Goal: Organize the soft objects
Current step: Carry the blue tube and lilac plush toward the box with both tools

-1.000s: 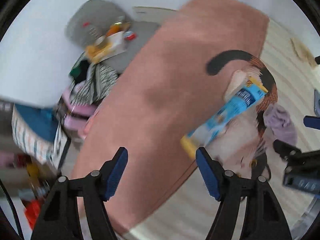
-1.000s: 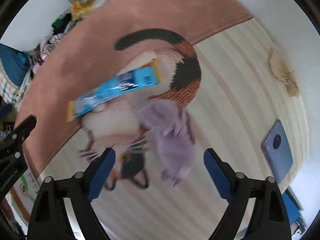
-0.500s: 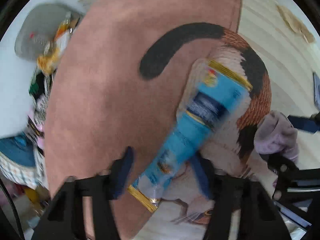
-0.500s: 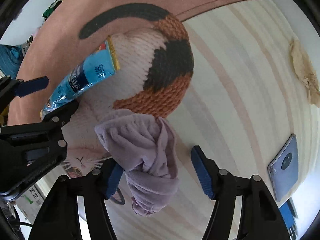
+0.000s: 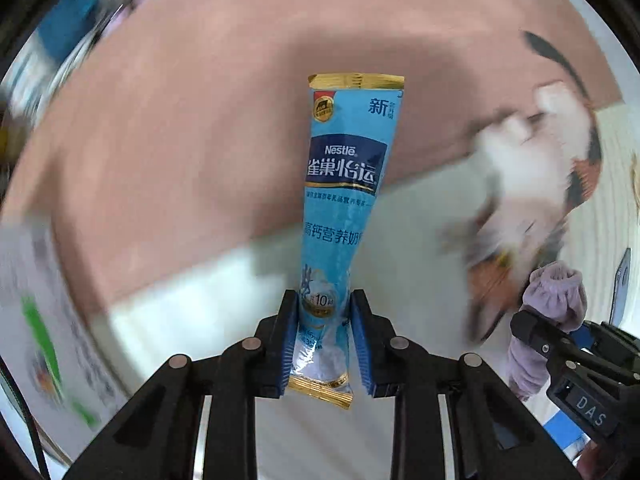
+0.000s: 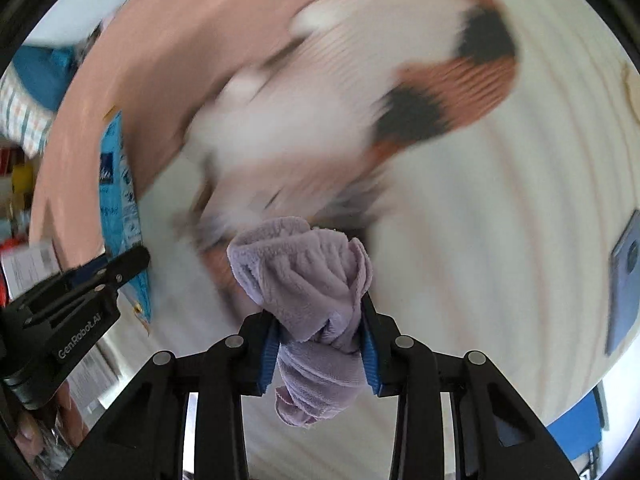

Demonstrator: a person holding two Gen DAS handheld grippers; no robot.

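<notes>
Soft things are in both our claws. Beyond them we see the large pink rug [image 5: 168,128] with its cat picture [image 6: 320,92], blurred. Our left gripper [image 5: 324,334] is clamped on the lower end of the blue Nestle sachet [image 5: 344,184], which stands out forward between the fingers. Our right gripper [image 6: 320,338] is pinched on the bunched purple cloth [image 6: 308,280], its folds spilling ahead.

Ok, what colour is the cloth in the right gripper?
Pale lilac; the cloth shows best in the right wrist view, pinched in the right gripper.
</notes>
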